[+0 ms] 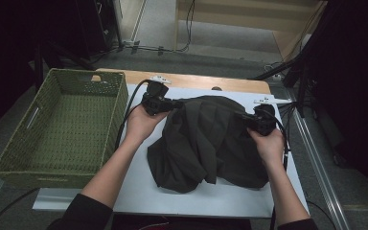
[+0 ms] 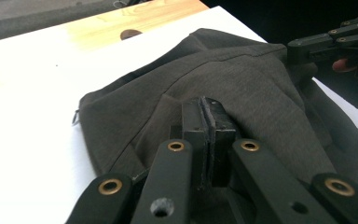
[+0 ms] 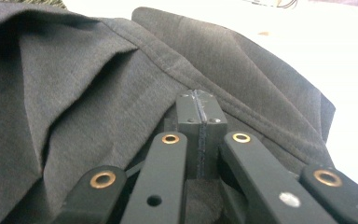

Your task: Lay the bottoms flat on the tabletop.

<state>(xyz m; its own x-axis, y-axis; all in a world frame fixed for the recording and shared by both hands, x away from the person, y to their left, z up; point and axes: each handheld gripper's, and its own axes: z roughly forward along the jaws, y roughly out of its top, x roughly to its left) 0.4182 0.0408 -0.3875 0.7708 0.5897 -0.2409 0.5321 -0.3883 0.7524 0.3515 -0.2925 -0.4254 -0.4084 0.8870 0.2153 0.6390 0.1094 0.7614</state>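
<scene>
dark grey garment (image 1: 206, 139) | crumpled, folds | perhaps pinched by both tools

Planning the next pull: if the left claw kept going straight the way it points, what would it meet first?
The dark garment it is already clamped on; beyond that fold, probably the right claw gripping the far edge, though depth is unclear.

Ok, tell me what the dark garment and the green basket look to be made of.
Dark garment: soft woven or knit cloth, matte charcoal, likely a cotton or wool blend; it drapes in folds and shows stitched seams and a fine heathered grain in the gripper views. Green basket: woven fibre or cord, perhaps paper rope or plastic wicker, matte olive; the walls and floor show a regular plaited texture, with cut-out handles.
</scene>
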